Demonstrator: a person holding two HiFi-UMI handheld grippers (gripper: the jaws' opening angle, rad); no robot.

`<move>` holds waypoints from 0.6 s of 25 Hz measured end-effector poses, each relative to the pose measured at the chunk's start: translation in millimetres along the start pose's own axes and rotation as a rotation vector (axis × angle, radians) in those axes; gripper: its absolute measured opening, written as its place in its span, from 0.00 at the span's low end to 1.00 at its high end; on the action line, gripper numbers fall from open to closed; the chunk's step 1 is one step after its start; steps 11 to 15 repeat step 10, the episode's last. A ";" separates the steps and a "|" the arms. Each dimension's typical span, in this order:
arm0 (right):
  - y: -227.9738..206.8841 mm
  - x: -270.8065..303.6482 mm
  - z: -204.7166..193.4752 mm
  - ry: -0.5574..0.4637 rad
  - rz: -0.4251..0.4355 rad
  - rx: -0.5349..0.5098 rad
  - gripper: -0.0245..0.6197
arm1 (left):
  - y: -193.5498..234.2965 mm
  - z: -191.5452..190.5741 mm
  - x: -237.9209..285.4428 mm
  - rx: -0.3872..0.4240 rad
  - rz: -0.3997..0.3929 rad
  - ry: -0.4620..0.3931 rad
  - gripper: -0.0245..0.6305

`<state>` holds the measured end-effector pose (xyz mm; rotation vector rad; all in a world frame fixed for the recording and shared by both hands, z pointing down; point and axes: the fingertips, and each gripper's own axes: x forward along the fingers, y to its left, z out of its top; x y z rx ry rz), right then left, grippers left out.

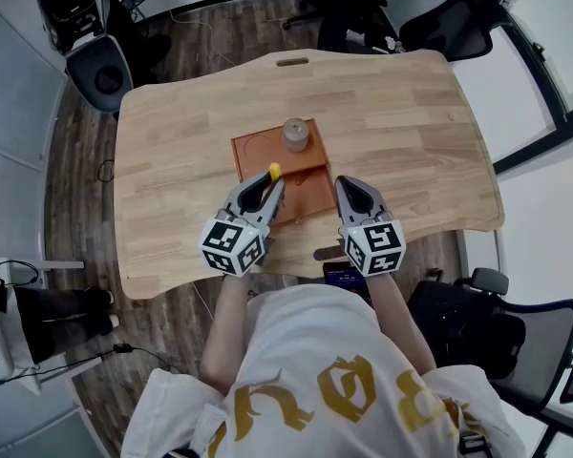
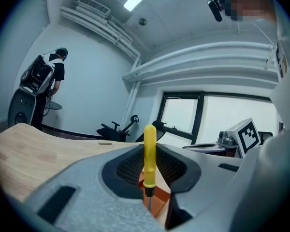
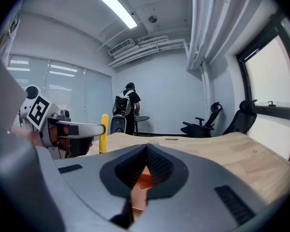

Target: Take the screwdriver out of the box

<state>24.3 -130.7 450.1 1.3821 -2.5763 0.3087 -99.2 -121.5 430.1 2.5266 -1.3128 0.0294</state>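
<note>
**Screwdriver pinched in left tongs, upright over the box**

The screwdriver (image 1: 274, 171) sits between the jaws of my left tongs (image 1: 271, 183). Its yellow handle is up and the metal shaft points straight down. The pads clamp the handle from both sides, and the top of the handle sticks out above the jaw tips. The jaws are partly spread, only as wide as the handle.

In the head view the handle shows over the near half of the orange box (image 1: 253, 156), roughly mid-width. In the left gripper view the shaft runs down in front of an orange part of the box. I can't tell whether the tip is clear of the box floor or touching it.

The right tongs (image 1: 344, 182) have their tips pressed together with nothing between them. They hover just beside the box's right near corner, side by side with the left pair and apart from the screwdriver. Through the slot behind the tips I see a bit of the orange box. In the right gripper view the yellow handle shows off to the left, upright in the other jaws.

The box lies near the middle of the wooden table (image 1: 411, 113), closer to my edge. A small round greyish thing (image 1: 296, 134) stands at the box's far edge; I can't tell what it is.
</note>
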 end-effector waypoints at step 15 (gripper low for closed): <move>-8.7 3.2 -2.7 0.001 -0.014 0.006 0.05 | 4.8 -3.7 7.2 -0.005 -0.002 0.011 0.15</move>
